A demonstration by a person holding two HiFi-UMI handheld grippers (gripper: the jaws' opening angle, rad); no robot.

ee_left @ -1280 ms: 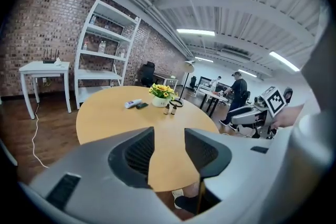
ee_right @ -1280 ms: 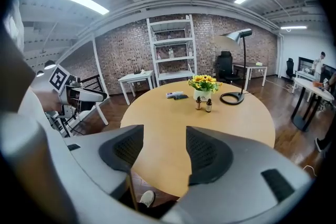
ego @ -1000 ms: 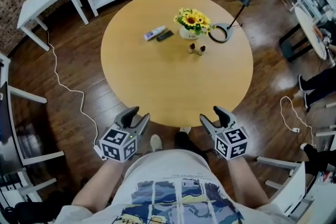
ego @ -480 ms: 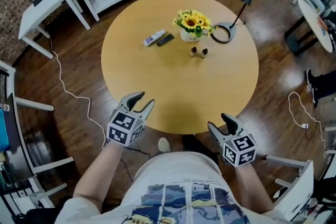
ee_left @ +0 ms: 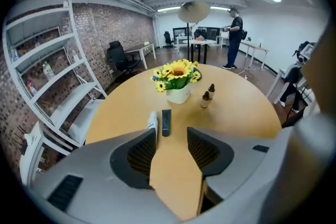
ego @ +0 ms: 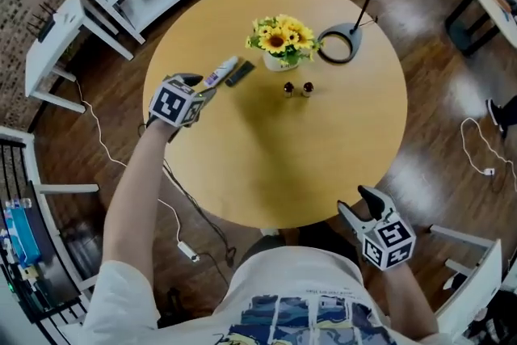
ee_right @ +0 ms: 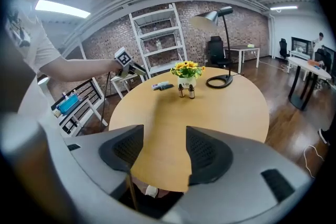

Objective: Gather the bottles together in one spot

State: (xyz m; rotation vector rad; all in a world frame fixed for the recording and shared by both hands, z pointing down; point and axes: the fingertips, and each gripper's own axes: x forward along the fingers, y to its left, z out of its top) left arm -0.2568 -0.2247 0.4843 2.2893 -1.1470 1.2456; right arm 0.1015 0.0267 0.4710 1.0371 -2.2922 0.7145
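Just a purplish label (ego: 216, 77), print illegible, on the white bottle (ego: 223, 69).

Smooth, matt pale wood of the table (ego: 323, 149); glossy dark planks of the floor (ego: 440, 117); rough brick of the wall (ee_left: 113, 29).

Open-plan office: brick wall (ee_left: 118, 23), white shelving (ee_left: 58, 75), desks (ee_left: 137, 50) and a swivel chair (ee_left: 119, 59).

2 bottles (ego: 287, 89), perhaps 1 tube (ego: 220, 73).
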